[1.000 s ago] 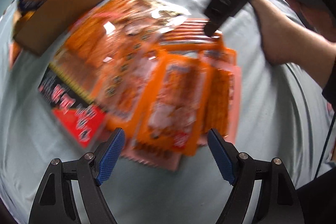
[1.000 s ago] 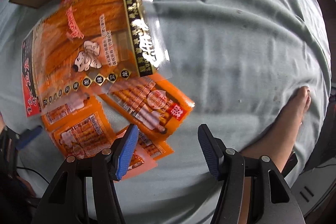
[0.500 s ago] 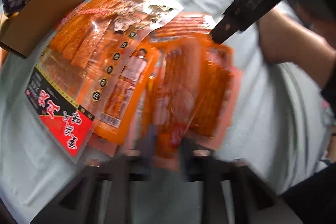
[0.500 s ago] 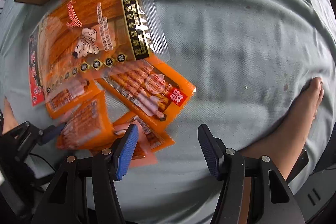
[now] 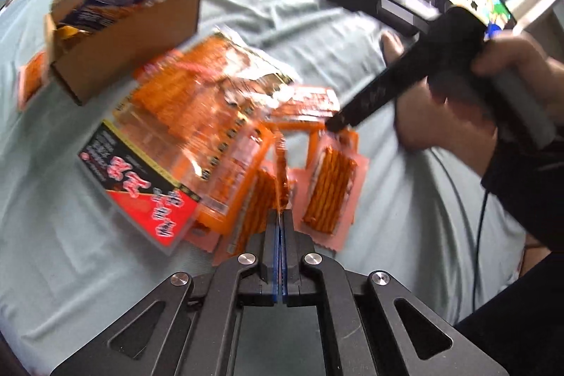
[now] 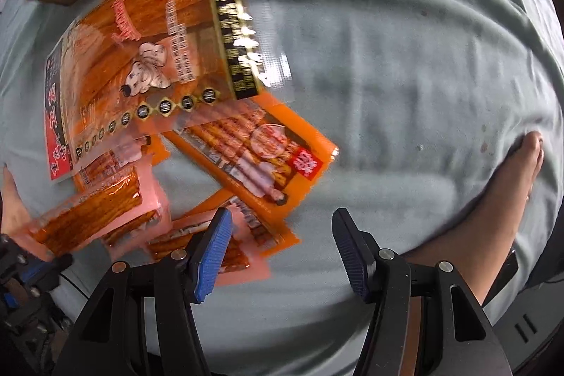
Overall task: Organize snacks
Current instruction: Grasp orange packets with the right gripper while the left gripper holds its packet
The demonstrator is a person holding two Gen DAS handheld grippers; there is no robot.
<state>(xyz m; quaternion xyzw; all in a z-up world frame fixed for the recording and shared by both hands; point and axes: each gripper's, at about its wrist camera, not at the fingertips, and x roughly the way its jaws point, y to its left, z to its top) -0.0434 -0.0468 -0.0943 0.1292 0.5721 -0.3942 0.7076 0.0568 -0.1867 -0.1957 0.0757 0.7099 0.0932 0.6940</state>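
Note:
Several orange snack packets lie in a loose pile on a pale green sheet. My left gripper (image 5: 281,221) is shut on the edge of a small pink-edged packet of spicy sticks (image 6: 88,217), lifted edge-on in the left wrist view (image 5: 282,161). A large orange bag (image 5: 183,129) lies left of it, also seen in the right wrist view (image 6: 141,59). A cardboard box (image 5: 123,34) with blue packets stands at the far left. My right gripper (image 6: 282,245) is open and empty, over the near edge of the pile, next to an orange sausage packet (image 6: 257,150).
A bare foot (image 6: 511,178) rests on the sheet at the right. The right gripper's handle and hand (image 5: 458,59) cross the left wrist view. A lit screen (image 5: 479,2) and a dark bar stand at the far edge. A cable (image 5: 476,217) hangs right.
My left gripper closed from wide open onto a small snack packet and lifted it off the pile. My right gripper stayed open and shifted slightly over the pile.

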